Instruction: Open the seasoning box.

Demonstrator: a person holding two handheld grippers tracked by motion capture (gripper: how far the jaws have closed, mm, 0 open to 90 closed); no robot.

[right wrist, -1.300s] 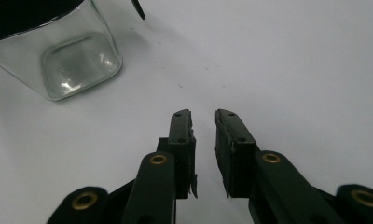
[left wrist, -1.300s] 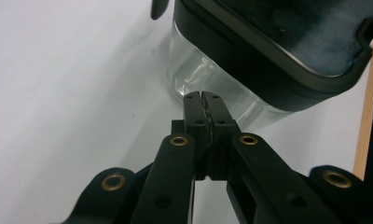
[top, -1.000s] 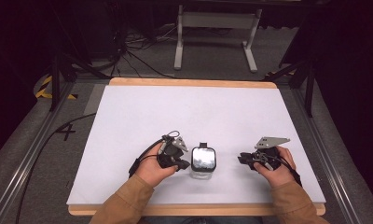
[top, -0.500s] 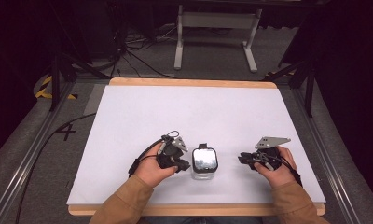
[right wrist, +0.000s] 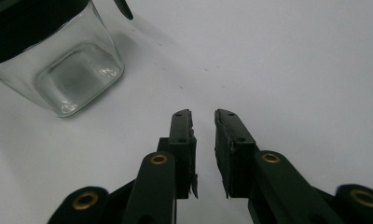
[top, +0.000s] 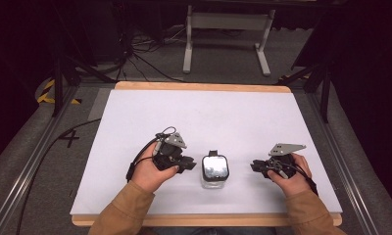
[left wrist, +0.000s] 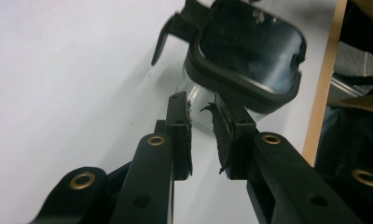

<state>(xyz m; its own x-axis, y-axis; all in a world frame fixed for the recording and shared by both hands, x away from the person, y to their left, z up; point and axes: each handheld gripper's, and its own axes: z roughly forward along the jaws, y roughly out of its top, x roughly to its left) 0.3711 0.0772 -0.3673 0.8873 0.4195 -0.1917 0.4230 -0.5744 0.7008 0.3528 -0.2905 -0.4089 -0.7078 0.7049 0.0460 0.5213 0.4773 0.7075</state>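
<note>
A square clear glass jar (top: 215,171) with a black-rimmed lid and a black clasp stands upright on the white table (top: 208,117), near the front. My left gripper (top: 191,163) sits just left of the jar. In the left gripper view its tips (left wrist: 201,105) almost touch the glass wall under the lid (left wrist: 250,44). The jaws are shut to a slim gap with nothing between them. My right gripper (top: 254,166) rests a short way right of the jar and points at it. Its tips (right wrist: 203,114) are apart from the jar (right wrist: 68,70), shut to a slim gap, holding nothing.
The table's wooden front edge (top: 204,219) runs close behind both hands. Bare white surface stretches beyond the jar to the far edge. A metal stand (top: 228,29) and cables lie on the floor past the table.
</note>
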